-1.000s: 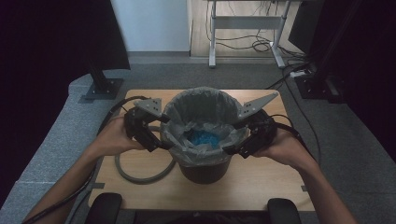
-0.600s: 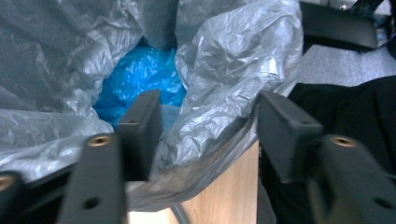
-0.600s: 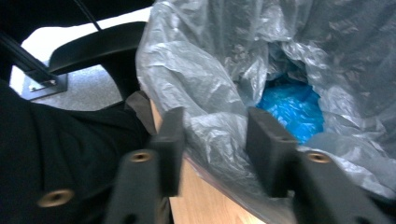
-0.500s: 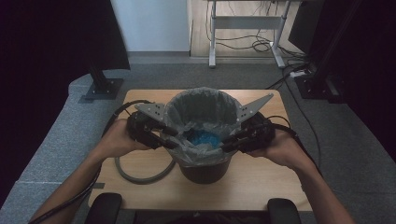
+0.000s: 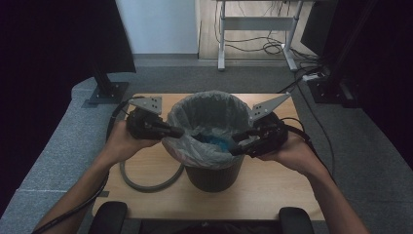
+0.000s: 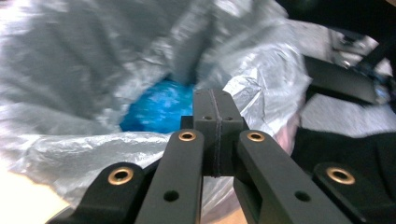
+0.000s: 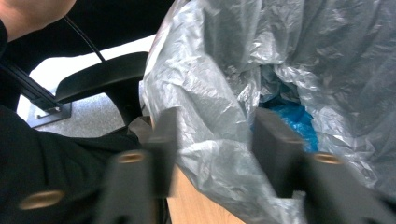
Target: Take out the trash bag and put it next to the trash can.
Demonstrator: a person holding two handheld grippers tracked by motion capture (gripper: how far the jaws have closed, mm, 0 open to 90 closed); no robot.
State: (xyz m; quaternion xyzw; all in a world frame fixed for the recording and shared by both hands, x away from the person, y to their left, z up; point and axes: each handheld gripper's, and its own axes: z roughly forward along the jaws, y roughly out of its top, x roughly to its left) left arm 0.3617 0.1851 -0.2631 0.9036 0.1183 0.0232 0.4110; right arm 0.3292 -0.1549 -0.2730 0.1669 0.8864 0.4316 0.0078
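A person sits at a wooden table (image 5: 146, 168), holding a tool in each hand on either side of a dark waste bin (image 5: 213, 170) lined with a thin grey plastic bag (image 5: 207, 112). The bag's edge is folded down over the bin's rim, and something bright blue (image 5: 216, 142) lies at the bottom of it.

The left tool (image 5: 176, 131) reaches the bag's folded edge just ahead of its tip. In the left gripper view its jaws are pressed fully together, having just closed. Whether a fold of plastic is pinched between them I cannot tell; the film bunches right at their tip.

The right tool (image 5: 239, 144) meets the opposite side of the rim. In the right gripper view its jaws stand apart, having just been opening, and a bulge of the bag's edge sits between them without either pad clearly pressing on it.

A grey hose (image 5: 146, 183) loops on the table below the left tool.

The work appears to be at an early stage, probably lifting the liner out: the bag is still seated over the rim all round, and a firm hold on both sides is not yet secured.
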